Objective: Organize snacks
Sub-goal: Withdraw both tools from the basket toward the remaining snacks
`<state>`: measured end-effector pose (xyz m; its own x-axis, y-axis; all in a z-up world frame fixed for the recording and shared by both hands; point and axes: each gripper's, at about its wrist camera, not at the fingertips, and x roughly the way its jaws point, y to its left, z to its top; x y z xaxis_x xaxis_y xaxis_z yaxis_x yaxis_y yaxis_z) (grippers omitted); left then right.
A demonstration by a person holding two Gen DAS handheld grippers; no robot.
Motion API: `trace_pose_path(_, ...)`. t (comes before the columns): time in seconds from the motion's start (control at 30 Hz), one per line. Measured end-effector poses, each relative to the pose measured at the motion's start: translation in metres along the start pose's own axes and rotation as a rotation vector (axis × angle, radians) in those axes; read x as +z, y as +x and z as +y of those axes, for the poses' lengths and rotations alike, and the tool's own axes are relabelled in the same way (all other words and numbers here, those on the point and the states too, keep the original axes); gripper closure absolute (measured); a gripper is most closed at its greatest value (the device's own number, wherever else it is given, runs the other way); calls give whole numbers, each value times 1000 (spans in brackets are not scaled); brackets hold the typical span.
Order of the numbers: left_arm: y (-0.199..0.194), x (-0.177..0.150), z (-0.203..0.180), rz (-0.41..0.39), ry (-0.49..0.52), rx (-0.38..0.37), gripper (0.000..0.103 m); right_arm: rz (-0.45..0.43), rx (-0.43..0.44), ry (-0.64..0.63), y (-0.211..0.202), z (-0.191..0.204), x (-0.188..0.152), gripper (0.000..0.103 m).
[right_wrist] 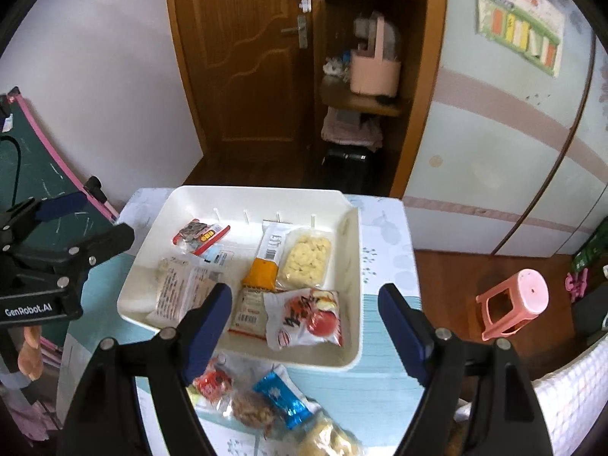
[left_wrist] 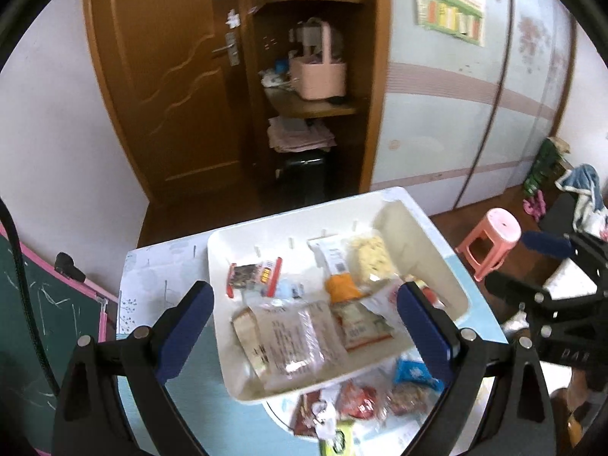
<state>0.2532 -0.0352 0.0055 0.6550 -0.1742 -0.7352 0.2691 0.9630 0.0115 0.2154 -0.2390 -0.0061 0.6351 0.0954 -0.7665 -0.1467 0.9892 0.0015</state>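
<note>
A white tray (left_wrist: 429, 250) (right_wrist: 353, 250) on the small table holds several snack packets: a pale bag with printed text (left_wrist: 292, 342) (right_wrist: 182, 288), an orange-and-white pouch (left_wrist: 340, 285) (right_wrist: 262, 269), a clear bag of yellow puffs (left_wrist: 370, 258) (right_wrist: 306, 260), a red-edged packet (left_wrist: 250, 275) (right_wrist: 199, 233) and a white bag with red fruit (right_wrist: 304, 319). More packets lie loose in front of the tray, among them a blue one (left_wrist: 414, 374) (right_wrist: 283, 399). My left gripper (left_wrist: 306, 336) hangs open above the tray, empty. My right gripper (right_wrist: 306, 326) is open and empty too.
The table (right_wrist: 383, 338) carries a light blue patterned cloth. A pink stool (right_wrist: 513, 304) (left_wrist: 490, 243) stands on the wood floor at the right. A green chalkboard (left_wrist: 34, 323) leans at the left. Behind are a wooden door (right_wrist: 243, 57) and open shelves with a pink basket (right_wrist: 374, 64).
</note>
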Motion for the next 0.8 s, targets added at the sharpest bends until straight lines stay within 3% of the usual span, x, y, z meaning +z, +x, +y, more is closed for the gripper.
trace_pose_path(0.2,-23,-24,-24,-16,71,-57,6,-12,1,-12,-30,-12,-28,23)
trace_pose_path(0.4,-11,-61,-48,32,156,-146,6,26,11,9,-32,-30,-67,23)
trace_pose_path(0.53,14,-97,-73,113,285,-199,6,76,19,27,-16,-39,-96,23)
trace_pose_path(0.7,50,-142,-102,198,472,-159,6,160,34,18,18,-39,-135,23)
trace_pose_path(0.8,65,-153,-107,218,507,-162,6,208,39,18,38,-39,-154,23)
